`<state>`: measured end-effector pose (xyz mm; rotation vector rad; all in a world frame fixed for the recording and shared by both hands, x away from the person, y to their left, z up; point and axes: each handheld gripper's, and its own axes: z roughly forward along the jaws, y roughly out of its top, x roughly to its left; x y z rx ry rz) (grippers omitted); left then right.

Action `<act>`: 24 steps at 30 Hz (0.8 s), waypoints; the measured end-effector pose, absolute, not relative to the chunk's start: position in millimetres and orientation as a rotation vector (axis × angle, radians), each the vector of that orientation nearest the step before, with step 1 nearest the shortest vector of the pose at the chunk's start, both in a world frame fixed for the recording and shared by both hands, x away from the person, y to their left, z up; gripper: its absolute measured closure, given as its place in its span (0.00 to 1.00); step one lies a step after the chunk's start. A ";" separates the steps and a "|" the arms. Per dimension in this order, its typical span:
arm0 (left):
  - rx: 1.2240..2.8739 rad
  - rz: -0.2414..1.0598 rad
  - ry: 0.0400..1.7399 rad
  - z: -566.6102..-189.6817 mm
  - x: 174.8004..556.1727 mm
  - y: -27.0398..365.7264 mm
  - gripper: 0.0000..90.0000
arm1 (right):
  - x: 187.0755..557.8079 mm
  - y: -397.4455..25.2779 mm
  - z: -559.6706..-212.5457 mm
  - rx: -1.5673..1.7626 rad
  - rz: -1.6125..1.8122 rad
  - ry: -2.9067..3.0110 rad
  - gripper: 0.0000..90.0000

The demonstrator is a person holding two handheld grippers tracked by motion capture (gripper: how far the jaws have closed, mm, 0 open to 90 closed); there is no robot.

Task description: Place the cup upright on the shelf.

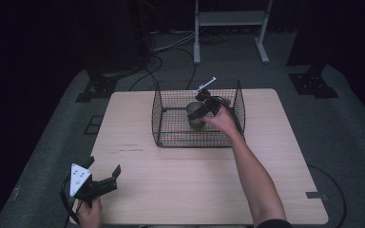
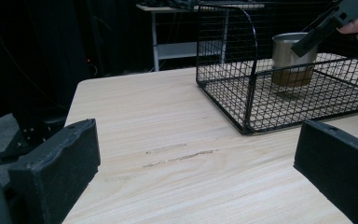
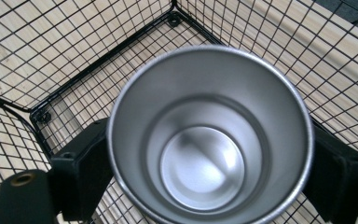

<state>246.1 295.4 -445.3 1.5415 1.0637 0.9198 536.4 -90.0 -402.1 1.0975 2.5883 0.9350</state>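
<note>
High view: a pale wood table (image 1: 180, 190) stands on grey carpet (image 1: 347, 123) in a dark room, with black drapes on both sides and a white stand (image 1: 230, 21) behind it. Black cables (image 1: 166, 52) trail over the floor past the far edge, and a dark base plate (image 1: 313, 83) sits on the carpet at the far right. The tabletop shows a few faint scuff marks (image 2: 179, 156) near its middle, plain in the left gripper view.

A black wire basket (image 1: 168, 135) rests on the far half of the table. Inside it stands a steel cup (image 3: 209, 135), upright, open end up, empty. The right gripper (image 1: 202, 110) reaches over the basket's rim and down to the cup; its jaws sit one on each side of the cup's wall and press against it, so the cup is clamped between them. Through the mesh floor the wood grain shows below.

The left gripper (image 1: 105, 178) rests at the near left corner of the table, well apart from the basket, its jaws spread wide with nothing but bare wood between them.
</note>
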 end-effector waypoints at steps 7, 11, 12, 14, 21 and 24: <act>1.541 0.922 1.064 -445.1 246.0 295.0 0.00 | 536.2 -91.4 -399.9 1.100 0.944 2.582 0.16; 1.544 0.923 1.062 -445.1 245.8 294.3 0.00 | 536.6 -93.0 -400.0 1.104 0.936 2.586 0.15; 1.545 0.923 1.062 -445.2 245.9 294.3 0.00 | 536.8 -93.4 -400.4 1.109 0.938 2.586 0.15; 1.543 0.922 1.064 -445.3 245.8 294.6 0.00 | 537.1 -93.6 -401.3 1.111 0.929 2.586 0.15; 1.540 0.923 1.064 -445.0 245.5 295.2 0.00 | 538.7 -95.5 -402.2 1.129 0.930 2.586 0.14; 1.536 0.923 1.064 -444.9 245.4 295.2 0.00 | 538.6 -95.2 -402.0 1.130 0.926 2.586 0.14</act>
